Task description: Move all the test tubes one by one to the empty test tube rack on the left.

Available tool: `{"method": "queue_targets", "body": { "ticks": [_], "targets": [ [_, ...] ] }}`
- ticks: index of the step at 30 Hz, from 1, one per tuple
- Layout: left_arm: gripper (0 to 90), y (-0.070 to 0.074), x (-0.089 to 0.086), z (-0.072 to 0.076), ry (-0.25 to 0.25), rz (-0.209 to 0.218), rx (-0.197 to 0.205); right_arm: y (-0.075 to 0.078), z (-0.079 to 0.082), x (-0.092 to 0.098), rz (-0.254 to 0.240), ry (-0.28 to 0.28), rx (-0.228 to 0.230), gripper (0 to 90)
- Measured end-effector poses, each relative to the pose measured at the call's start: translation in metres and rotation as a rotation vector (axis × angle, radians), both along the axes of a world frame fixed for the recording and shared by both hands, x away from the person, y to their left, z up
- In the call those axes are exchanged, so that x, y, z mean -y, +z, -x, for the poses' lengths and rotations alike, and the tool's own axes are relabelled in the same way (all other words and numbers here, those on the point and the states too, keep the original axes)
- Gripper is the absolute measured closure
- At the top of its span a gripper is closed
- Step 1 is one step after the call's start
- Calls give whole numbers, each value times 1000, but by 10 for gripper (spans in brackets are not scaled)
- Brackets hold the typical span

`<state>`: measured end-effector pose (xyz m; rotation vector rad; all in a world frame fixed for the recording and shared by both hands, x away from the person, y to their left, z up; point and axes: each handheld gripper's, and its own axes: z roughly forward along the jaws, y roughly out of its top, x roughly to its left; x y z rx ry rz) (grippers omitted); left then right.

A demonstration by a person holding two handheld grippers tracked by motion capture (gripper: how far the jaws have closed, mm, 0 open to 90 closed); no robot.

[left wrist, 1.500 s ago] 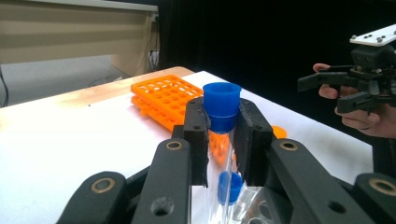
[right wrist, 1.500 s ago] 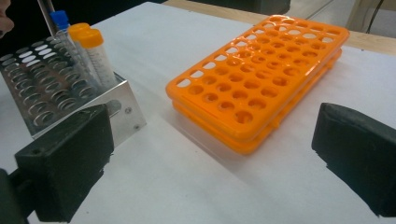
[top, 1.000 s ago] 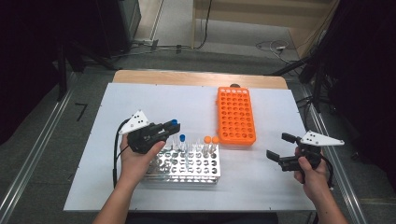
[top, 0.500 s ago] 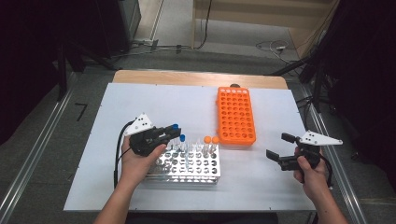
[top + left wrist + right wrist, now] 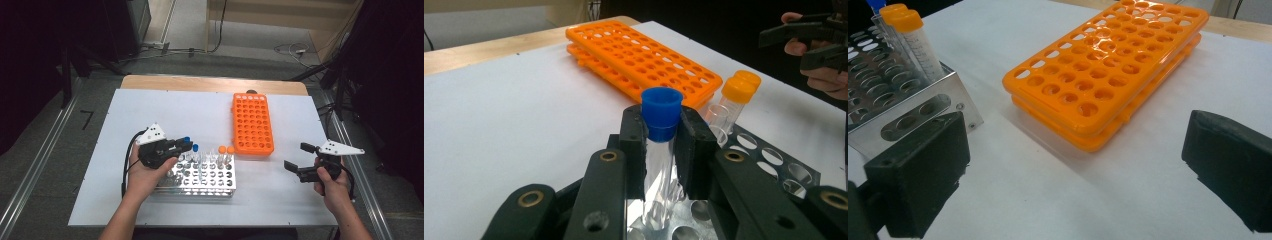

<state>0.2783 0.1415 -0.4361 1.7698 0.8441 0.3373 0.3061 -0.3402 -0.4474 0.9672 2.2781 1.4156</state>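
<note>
The left gripper (image 5: 663, 145) clamps the blue-capped tube (image 5: 660, 150) upright; the orange rack (image 5: 252, 123) lies at 2 o'clock. The right gripper (image 5: 300, 161) gapes empty.

A metal tube rack (image 5: 200, 177) is sitting near the table's (image 5: 150, 105) front edge, tubes (image 5: 226, 154) standing in it; a plastic rack (image 5: 252, 122) is lying just behind, rightward

L hand-held gripper (image 5: 181, 145) w/ blue-capped tube (image 5: 186, 140) shifted slightly left; tilt changed.
</note>
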Motion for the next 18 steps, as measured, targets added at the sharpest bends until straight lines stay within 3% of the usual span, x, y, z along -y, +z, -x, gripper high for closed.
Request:
{"method": "queue_targets", "body": {
  "ticks": [7, 18],
  "targets": [
    [761, -1, -3, -1, -14, -7, -25, -2, -1, -2, 9, 3, -6, 0],
    [764, -1, -2, 3, -31, -44, -24, -3, -1, -2, 13, 4, -8, 0]
  ]
}}
